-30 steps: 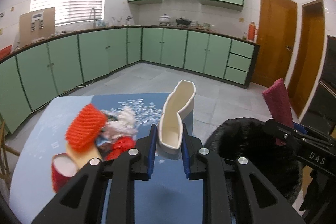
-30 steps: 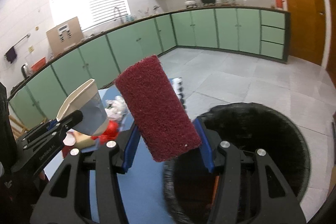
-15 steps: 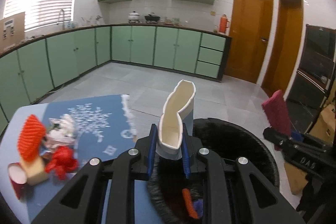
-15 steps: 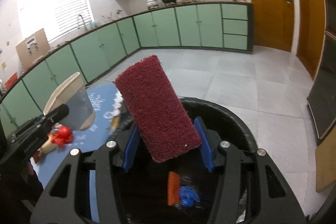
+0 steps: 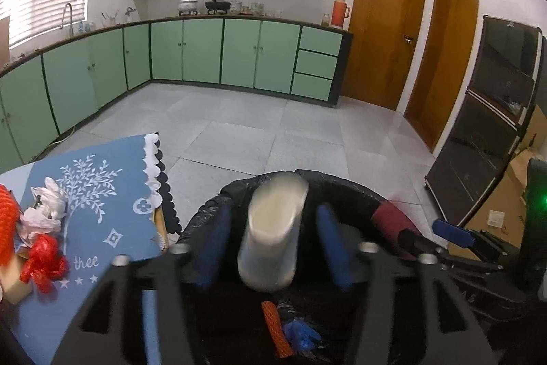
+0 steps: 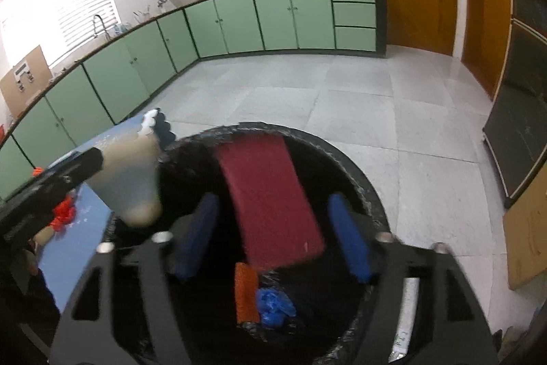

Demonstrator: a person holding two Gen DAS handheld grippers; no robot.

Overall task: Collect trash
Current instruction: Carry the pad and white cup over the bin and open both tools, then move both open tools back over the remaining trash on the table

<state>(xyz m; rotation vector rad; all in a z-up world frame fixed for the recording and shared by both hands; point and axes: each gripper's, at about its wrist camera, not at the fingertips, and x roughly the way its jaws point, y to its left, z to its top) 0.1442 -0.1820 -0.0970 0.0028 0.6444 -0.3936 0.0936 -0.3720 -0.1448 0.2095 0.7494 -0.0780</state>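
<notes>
A crushed cream paper cup (image 5: 271, 233), blurred, is seen over the black-lined trash bin (image 5: 345, 190), its long axis running away from the camera, mouth at the far end. It lies between the pads of the left gripper (image 5: 273, 250), whose jaws have just been opening and are not touching it. The right gripper (image 6: 273, 240) has likewise been spreading around a loose maroon scouring pad (image 6: 270, 204), lengthwise over the bin. Only the left view shows red and white scraps (image 5: 42, 257) on the blue tablecloth (image 5: 112, 194)
</notes>
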